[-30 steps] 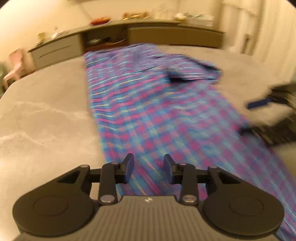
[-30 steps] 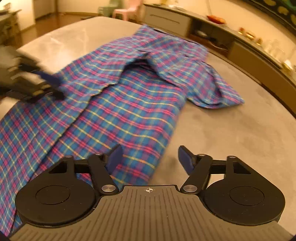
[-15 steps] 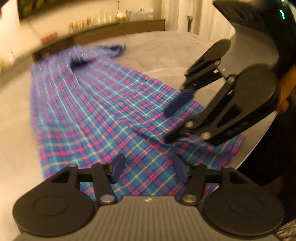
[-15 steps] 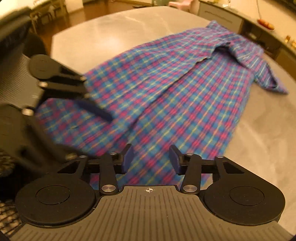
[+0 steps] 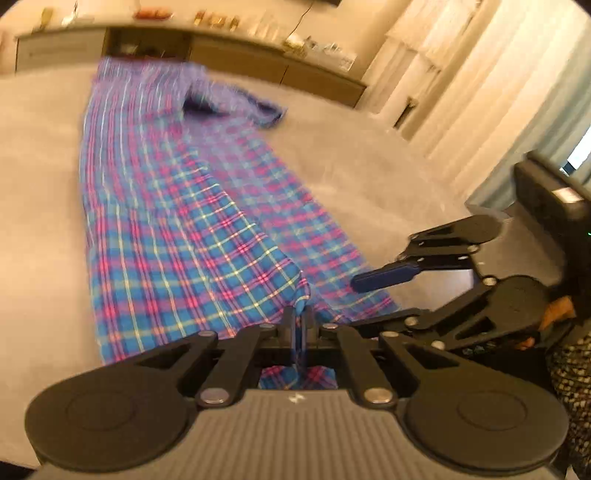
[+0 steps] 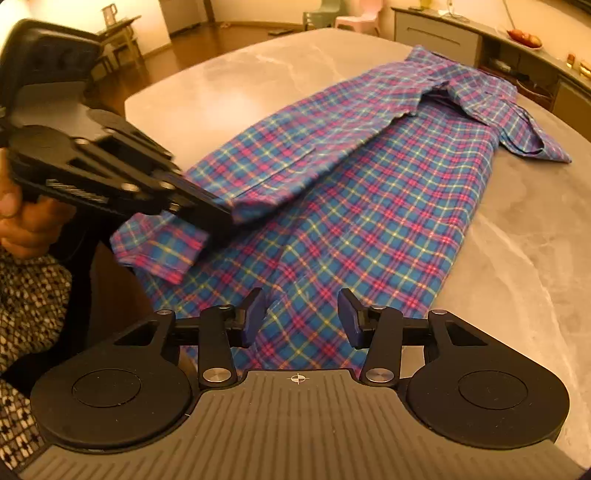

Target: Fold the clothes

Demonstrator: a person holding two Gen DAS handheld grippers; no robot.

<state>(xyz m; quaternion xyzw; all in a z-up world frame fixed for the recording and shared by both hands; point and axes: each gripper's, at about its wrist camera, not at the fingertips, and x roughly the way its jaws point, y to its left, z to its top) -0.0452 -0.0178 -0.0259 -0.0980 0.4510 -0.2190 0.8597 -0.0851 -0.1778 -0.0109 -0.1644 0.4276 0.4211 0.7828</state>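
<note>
A blue, pink and yellow plaid shirt [image 6: 369, 177] lies lengthwise on the grey marble table [image 6: 524, 236], collar end far away. My left gripper [image 5: 299, 326] is shut on a fold of the shirt's near hem [image 5: 295, 291], lifting it slightly off the table. From the right wrist view the left gripper [image 6: 221, 214] pinches the cloth at the near left corner. My right gripper [image 6: 301, 317] hovers open just above the shirt's near hem, nothing between its fingers. It also shows in the left wrist view, right gripper [image 5: 380, 295], open beside the hem.
A long cabinet [image 5: 236, 55] with small items runs behind the table. Curtains [image 5: 480, 92] hang at the right. A person's hand [image 6: 22, 221] and patterned sleeve [image 6: 22, 314] hold the left gripper. Chairs [image 6: 354, 16] stand beyond the table's far edge.
My left gripper went from open to shut on the shirt's near hem and raised it. The right gripper moved to the near hem and opened a little wider.
</note>
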